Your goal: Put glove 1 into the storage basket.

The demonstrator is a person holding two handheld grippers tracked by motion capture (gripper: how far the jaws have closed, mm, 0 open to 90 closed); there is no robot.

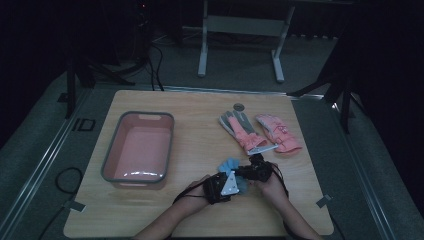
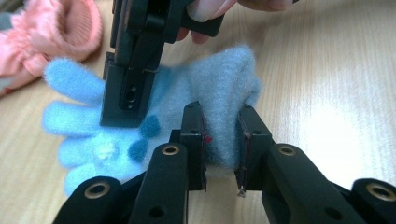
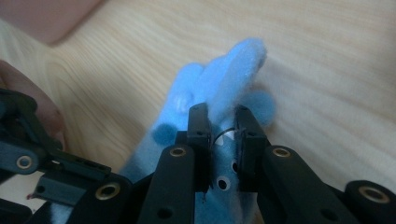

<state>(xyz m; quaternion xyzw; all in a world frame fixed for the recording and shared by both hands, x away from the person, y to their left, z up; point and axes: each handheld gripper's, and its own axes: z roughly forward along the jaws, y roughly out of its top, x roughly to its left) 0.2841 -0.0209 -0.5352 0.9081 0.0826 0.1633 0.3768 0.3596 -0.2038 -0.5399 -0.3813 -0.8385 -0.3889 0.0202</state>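
high view: your 2 claws meet over the blue glove [image 1: 231, 165] at the near middle of the surface [image 1: 200, 220]. left claw [image 1: 235, 181] comes in from the left, right claw [image 1: 248, 172] from the right, so both sit equally close to it.
high view, surroundings: pink basin [image 1: 138, 148] lies to the left of the glove, well apart. pink glove pair [image 1: 260, 132] lies farther back and right, not touching the blue one.
left gripper view: left claw [image 2: 222, 145] is pinching the cuff end of the blue glove [image 2: 219, 100], pads pressed into a bunched fold. glove's long axis runs from there away and to the left in this view, fingers splayed flat on the surface.
left gripper view, other claw: right claw [image 2: 128, 100] comes down from above onto the palm near the fingers, beside the dark blue spots.
right gripper view: right claw [image 3: 223, 142] looks pressed onto a fold of the blue glove [image 3: 224, 74]; a thin loop shows between the pads. fingers point away from you along the claw's line.
key relation: you hold 2 points along 1 axis, cuff with the left, palm with the right. judgement: any lift should keep both claws in line with that axis, else the fabric twists. basin is to your left, so the left claw would lead.
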